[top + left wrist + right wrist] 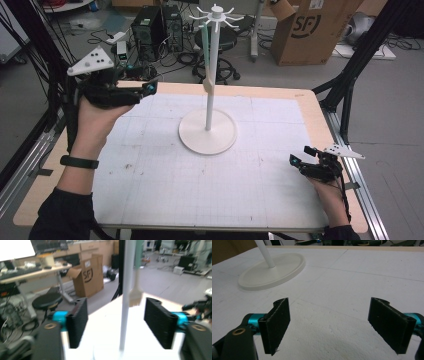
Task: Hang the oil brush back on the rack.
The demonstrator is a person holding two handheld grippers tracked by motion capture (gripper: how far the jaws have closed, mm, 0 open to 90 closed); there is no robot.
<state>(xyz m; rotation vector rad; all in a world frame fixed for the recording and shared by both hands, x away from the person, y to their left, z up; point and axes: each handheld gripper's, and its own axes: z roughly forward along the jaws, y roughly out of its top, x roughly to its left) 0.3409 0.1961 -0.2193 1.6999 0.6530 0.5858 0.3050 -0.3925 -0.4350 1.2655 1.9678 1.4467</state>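
Stand: a white stand point(209, 90) with a round base point(207, 132) sits upright on the white surface point(200, 175), a little behind its middle; short hooks point(217, 15) ring the top of the pole.
Brush: a brush with a green handle and pale bristles point(135, 293) hangs beside the pole, free of the surface.
High view: it takes in the whole surface, both hands at once, a cardboard box point(312, 30) and computer towers point(157, 27) on the floor behind.
Left tool view: blurred; it shows the pole point(126, 295) and the brush between the two jaws but farther off, and the right tool point(200, 306) small at the far right edge.
Right tool view: low and close to the surface, with the base of the stand point(272, 270) ahead to the left.
Left hand: the left hand point(97, 117) is raised above the surface's back left corner, holding the left tool point(145, 89) pointed sideways toward the pole, well apart from it.
Right hand: the right hand point(330, 192) rests low at the surface's front right edge, with the right tool point(296, 161) aimed in across the surface.
Left tool state: released, jaws wide apart, nothing between them.
Right tool state: released, jaws wide apart over bare surface.
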